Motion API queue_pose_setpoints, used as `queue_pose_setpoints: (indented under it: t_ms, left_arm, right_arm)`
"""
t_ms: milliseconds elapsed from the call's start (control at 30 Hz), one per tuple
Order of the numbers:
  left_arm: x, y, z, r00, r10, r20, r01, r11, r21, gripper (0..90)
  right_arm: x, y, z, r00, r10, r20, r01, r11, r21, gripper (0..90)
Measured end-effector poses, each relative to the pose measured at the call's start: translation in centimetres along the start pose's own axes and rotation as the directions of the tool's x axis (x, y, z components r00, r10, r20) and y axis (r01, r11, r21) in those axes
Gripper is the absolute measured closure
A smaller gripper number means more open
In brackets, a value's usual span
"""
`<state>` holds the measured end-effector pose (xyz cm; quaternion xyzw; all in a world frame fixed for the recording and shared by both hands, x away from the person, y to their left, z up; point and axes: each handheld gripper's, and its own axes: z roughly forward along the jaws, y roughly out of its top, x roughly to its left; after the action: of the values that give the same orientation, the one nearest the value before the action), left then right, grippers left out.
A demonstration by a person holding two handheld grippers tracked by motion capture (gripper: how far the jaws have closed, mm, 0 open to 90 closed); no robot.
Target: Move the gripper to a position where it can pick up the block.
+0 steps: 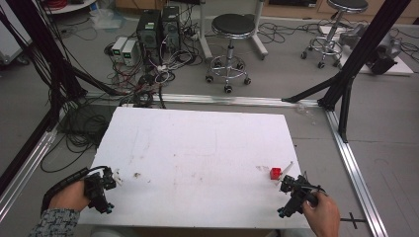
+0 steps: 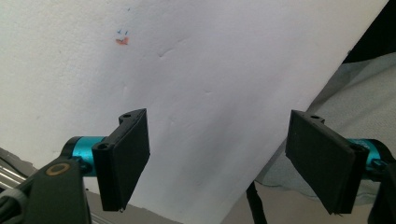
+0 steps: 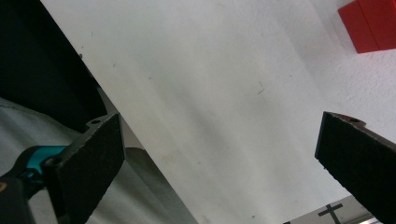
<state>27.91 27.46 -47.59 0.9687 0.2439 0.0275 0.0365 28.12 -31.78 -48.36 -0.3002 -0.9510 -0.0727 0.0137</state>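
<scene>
A small red block (image 1: 275, 173) rests on the white table board (image 1: 197, 148) near its right front corner; it also appears at the top right of the right gripper view (image 3: 369, 24). My right gripper (image 1: 288, 183) hovers just right of and in front of the block, jaws wide apart with nothing between them (image 3: 219, 158). My left gripper (image 1: 114, 178) is held over the board's left front corner, open and empty (image 2: 217, 158). A hand holds each gripper.
The board's front and side edges lie close under both grippers. A small brown stain (image 1: 137, 175) marks the board near the left gripper. Beyond the board are black frame posts (image 1: 356, 54), two stools (image 1: 231, 29), computer boxes and tangled cables (image 1: 148, 74) on the floor.
</scene>
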Motion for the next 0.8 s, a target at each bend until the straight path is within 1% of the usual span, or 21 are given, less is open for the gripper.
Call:
queue_pose_setpoints:
  t_ms: [67, 133, 300, 400, 533, 667, 700, 800]
  left_arm:
    - [0.0, 0.0, -0.1, 1.0000, -0.001, -0.001, 0.001, 1.0000, 0.000, 22.1]
    - [0.0, 0.0, -0.1, 1.0000, 0.000, -0.006, 0.000, 1.0000, -0.004, 22.1]
    - [0.0, 0.0, -0.2, 1.0000, 0.000, -0.002, -0.001, 1.0000, -0.010, 22.1]
    - [0.0, 0.0, -0.2, 1.0000, -0.001, -0.006, 0.001, 0.9999, -0.011, 22.1]
    - [0.0, 0.0, -0.4, 1.0000, -0.005, -0.007, 0.004, 0.9999, -0.016, 22.1]
    - [0.0, -0.1, -0.5, 0.9999, -0.007, -0.008, 0.007, 0.9998, -0.017, 22.1]
    - [0.0, -0.1, -0.5, 0.9999, -0.007, -0.012, 0.006, 0.9998, -0.020, 22.1]
    - [0.0, -0.1, -0.5, 0.9999, -0.008, -0.012, 0.008, 0.9998, -0.019, 22.1]
  right_arm:
    - [0.0, -0.1, -0.1, 1.0000, 0.002, 0.000, -0.002, 1.000, -0.001, 0.9]
    - [-0.1, -0.4, -0.2, 0.9999, 0.015, -0.008, -0.015, 1.000, -0.012, 0.8]
    - [-0.3, -0.7, -0.5, 0.9998, 0.017, -0.007, -0.017, 1.000, -0.019, 0.9]
    - [-0.4, -0.8, -0.7, 0.9994, 0.032, -0.012, -0.032, 0.999, -0.035, 0.9]
    - [-0.7, -1.1, -1.0, 0.9991, 0.040, -0.012, -0.040, 0.998, -0.050, 0.8]
    - [-1.1, -1.3, -1.2, 0.9991, 0.041, -0.013, -0.042, 0.998, -0.056, 0.9]
    - [-1.3, -1.5, -1.4, 0.9992, 0.038, -0.012, -0.038, 0.997, -0.073, 0.8]
    - [-1.8, -1.7, -1.7, 0.9997, 0.024, -0.009, -0.024, 0.997, -0.078, 0.9]
